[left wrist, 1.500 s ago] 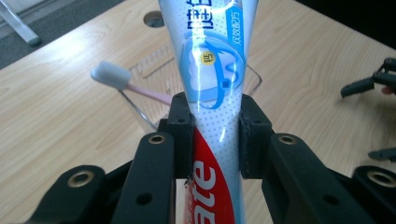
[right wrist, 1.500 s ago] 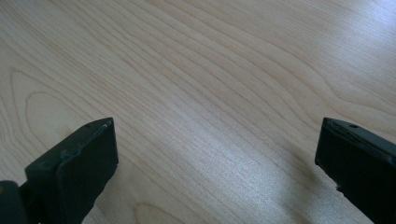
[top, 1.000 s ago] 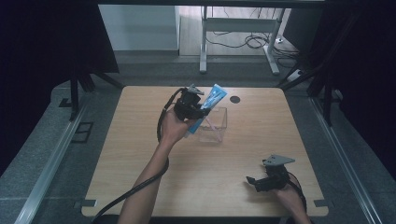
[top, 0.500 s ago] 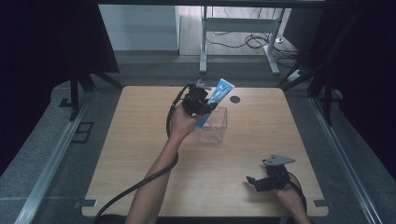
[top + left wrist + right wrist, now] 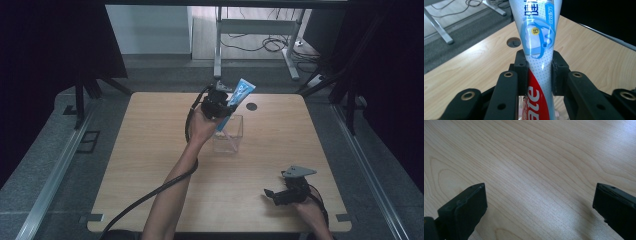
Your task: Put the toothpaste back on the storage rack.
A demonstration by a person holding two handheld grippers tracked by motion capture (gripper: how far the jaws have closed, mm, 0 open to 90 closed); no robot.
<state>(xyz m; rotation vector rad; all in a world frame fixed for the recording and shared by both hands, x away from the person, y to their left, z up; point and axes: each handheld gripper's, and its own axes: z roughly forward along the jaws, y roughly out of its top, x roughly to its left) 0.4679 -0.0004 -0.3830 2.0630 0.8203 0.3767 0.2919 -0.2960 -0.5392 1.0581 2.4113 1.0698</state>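
A light wooden desk point(image 5: 150, 150) seen from above, with a small clear box point(image 5: 231, 136) standing near its middle as the landmark. Just over the far left corner of the clear box, the left gripper point(image 5: 220, 105) clamps a toothpaste tube point(image 5: 237, 97), white and blue with red lettering. In the left gripper view its black fingers point(image 5: 522, 72) press on both sides of the toothpaste tube point(image 5: 537, 50), squeezing it narrow at the waist. The tube leans, its flat blue end rising up and away beyond the box; its lower end seems to dip toward the box's open top, though the hand covers that part. Past the box, near the desk's far edge, is a round dark cable hole point(image 5: 251, 106). Well apart from the box, toward the near right corner of the desk, the right gripper point(image 5: 272, 194) rests low over bare wood, its fingers point(image 5: 466, 207) spread wide with nothing between them.
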